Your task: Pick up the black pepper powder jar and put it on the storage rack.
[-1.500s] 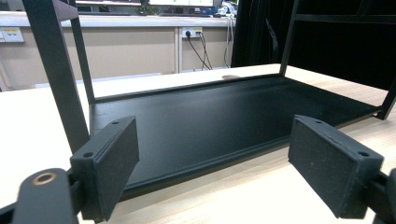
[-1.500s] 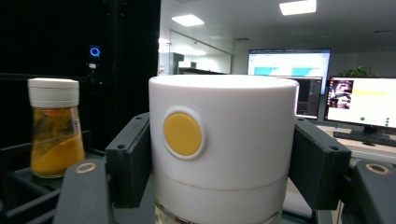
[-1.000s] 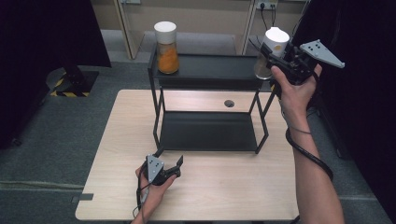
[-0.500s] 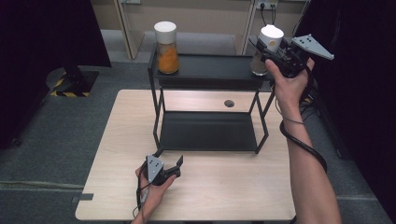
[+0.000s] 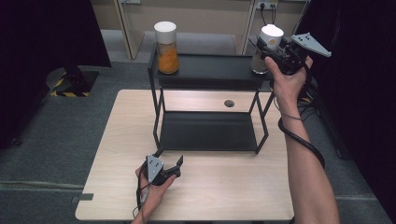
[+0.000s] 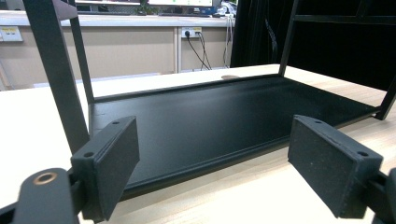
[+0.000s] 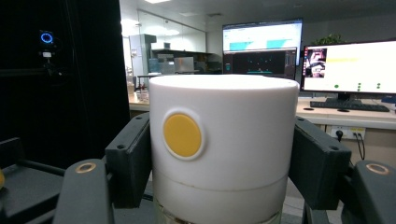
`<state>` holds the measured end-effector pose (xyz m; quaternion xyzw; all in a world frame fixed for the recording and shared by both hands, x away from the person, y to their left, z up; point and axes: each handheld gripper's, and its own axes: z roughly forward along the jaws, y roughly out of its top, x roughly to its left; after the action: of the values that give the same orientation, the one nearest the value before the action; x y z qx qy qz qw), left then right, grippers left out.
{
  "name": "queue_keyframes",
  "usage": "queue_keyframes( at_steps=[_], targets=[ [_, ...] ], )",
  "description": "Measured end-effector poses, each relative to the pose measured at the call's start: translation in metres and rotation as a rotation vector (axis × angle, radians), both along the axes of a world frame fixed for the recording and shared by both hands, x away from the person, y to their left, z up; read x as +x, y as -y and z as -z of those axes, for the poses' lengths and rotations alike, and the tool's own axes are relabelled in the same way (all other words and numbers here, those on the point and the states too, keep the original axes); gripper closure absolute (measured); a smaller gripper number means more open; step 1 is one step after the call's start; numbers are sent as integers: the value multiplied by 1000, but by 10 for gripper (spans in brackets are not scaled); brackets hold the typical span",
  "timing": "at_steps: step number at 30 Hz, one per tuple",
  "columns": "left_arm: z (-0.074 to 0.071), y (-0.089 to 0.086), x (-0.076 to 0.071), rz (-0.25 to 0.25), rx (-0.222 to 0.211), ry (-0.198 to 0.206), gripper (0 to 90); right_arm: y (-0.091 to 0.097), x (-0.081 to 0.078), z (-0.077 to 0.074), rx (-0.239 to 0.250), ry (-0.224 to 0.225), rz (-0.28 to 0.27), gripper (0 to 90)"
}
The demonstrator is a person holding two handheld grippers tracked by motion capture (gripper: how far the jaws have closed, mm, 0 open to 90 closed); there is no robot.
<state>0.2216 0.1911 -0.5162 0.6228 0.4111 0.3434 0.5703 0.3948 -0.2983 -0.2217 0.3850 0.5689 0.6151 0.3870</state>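
While your right gripper point(image 5: 270, 52) is clamping its jaws on the white lid point(image 7: 223, 135) of the right jar point(image 5: 261, 58), which is sitting at the far right corner of the black rack's top shelf point(image 5: 210, 70), you are holding the whole jar by its cap alone, and that is where the risk is lying. If the lid is only pressed or loosely screwed on, a lift could be pulling it off and leaving the glass body behind, or tipping it over the shelf's right edge just beside it. A sideways drag could also be sliding the jar off that corner, since it is standing so near the rim. Your left gripper point(image 5: 173, 171) is resting on the near part of the wooden table point(image 5: 121, 140) with its jaws apart and nothing between them, so it is not placed to catch anything. The right gripper view is showing you the pads pressing both sides of the lid and the yellow dot point(image 7: 182, 135) facing you, which the high view is too distant to show. The high view is giving you the second jar point(image 5: 166, 46) with orange contents at the far left of the shelf, well apart, and the lower shelf point(image 6: 210, 121) empty, as the left gripper view is confirming.
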Motion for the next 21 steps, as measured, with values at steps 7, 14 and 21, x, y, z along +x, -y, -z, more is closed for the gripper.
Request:
queue_keyframes(
  at_steps=[7, 14, 21],
  targets=[
    [0, 0, 0, -2, -1, 1, 161, -3, 4, -2, -5, -5, 5, 310],
    [0, 0, 0, -2, 0, 2, 162, -12, 5, -3, -4, -14, 16, 309],
    [0, 0, 0, -1, 0, 3, 161, -16, 6, -2, -24, -2, 14, 308]
  ],
)
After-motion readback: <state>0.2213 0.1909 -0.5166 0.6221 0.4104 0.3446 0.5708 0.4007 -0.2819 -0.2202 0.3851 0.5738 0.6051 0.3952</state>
